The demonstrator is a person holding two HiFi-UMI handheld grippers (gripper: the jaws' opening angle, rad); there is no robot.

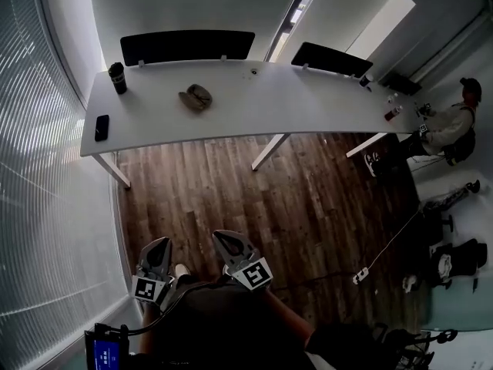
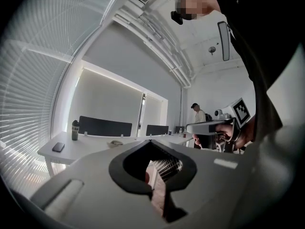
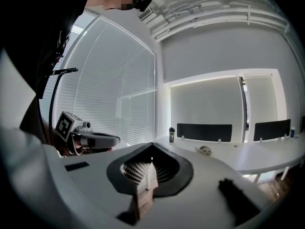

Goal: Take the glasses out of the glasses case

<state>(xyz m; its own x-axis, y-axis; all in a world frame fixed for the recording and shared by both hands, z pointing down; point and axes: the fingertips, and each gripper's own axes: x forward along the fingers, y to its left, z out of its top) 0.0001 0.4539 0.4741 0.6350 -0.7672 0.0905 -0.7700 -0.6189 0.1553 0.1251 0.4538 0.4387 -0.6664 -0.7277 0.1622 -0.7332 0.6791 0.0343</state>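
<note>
Well ahead of both claws, far beyond reach, the glasses case (image 1: 195, 97) sits on the white table (image 1: 308, 99); left claw (image 1: 156, 251) and right claw (image 1: 231, 247) hang low by the person's waist, each clenched on nothing, probably a resting pose before any approach; the glasses themselves are too small to make out.

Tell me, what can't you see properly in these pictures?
1. Case on the table, head view: too far and small to show whether it's open or what's inside.
2. Little things at the table's right end, head view: too small to name.
3. Black cup, head view: too small to read any label.
</note>
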